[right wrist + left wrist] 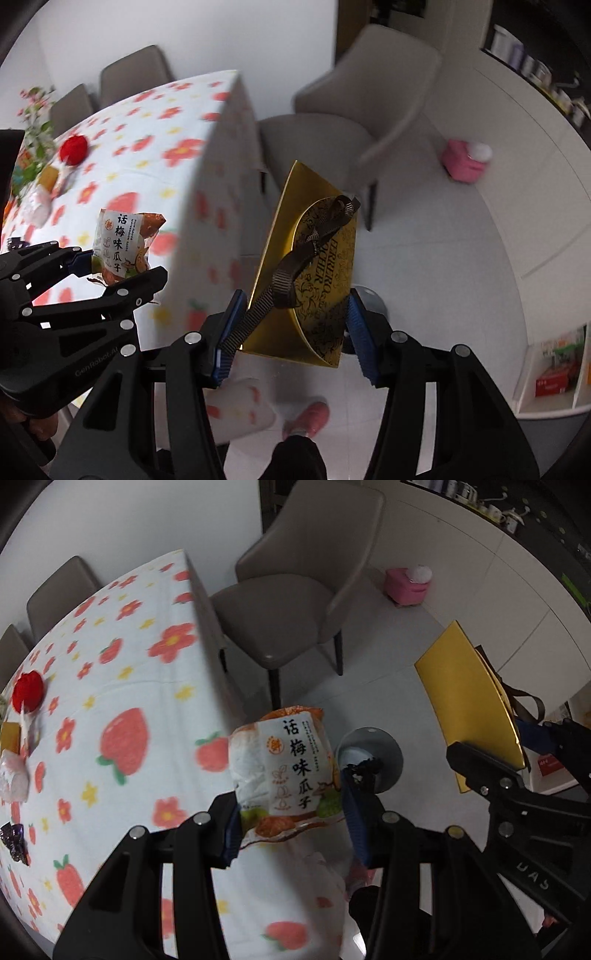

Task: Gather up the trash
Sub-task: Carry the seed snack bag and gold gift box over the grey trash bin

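Observation:
My left gripper is shut on a white and orange snack packet with printed characters, held past the table's edge. In the right wrist view the same packet sits in the left gripper at the left. My right gripper is shut on a gold chocolate box with a brown ribbon. That box also shows at the right of the left wrist view. A grey round bin stands on the floor just beyond the packet, partly hidden.
The table has a strawberry-print cloth with a red object, a pale wrapper and a dark wrapper at its left. A grey chair stands close. A pink box sits on the floor. A person's pink slipper is below.

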